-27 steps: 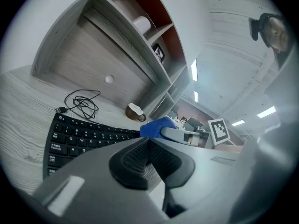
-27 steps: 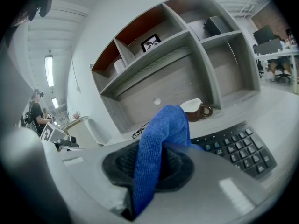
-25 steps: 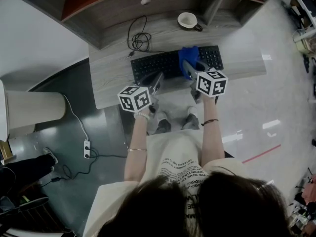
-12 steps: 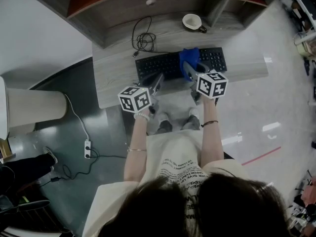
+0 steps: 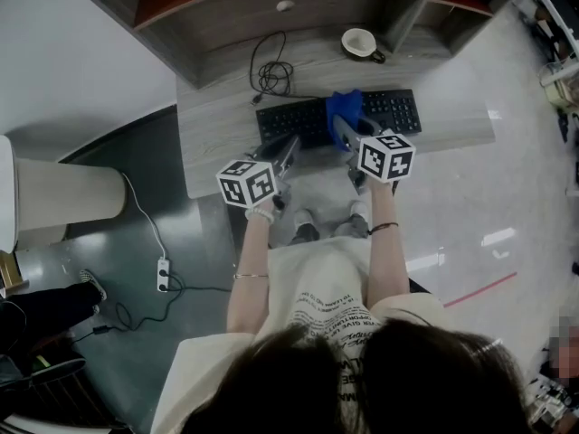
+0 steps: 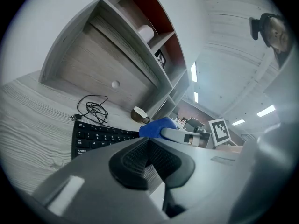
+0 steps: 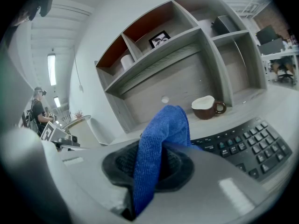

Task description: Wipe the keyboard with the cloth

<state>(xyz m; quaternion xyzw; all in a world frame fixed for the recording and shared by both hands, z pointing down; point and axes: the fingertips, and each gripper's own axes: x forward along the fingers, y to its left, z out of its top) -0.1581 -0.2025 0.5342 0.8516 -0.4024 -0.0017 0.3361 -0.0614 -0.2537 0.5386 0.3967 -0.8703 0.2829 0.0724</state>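
A black keyboard (image 5: 298,120) lies on the grey wooden desk (image 5: 217,138). My right gripper (image 5: 344,127) is shut on a blue cloth (image 5: 345,107), which rests on the keys right of the keyboard's middle. In the right gripper view the cloth (image 7: 159,139) sticks up from between the pads, with the keyboard (image 7: 243,148) just beyond. My left gripper (image 5: 290,146) hangs over the desk's front edge near the keyboard's left half, shut with nothing in it. From the left gripper view I see the keyboard (image 6: 93,136) and the cloth (image 6: 156,126).
A brown cup (image 5: 360,43) with a white inside stands behind the keyboard to the right. A coiled black cable (image 5: 271,78) lies behind its left end. Shelves (image 5: 271,7) rise at the back of the desk. A round white bin (image 5: 63,202) stands on the floor at left.
My right gripper has slid the cloth a little to the left along the keyboard. The left gripper has stayed where it was. The head view has drifted slightly.
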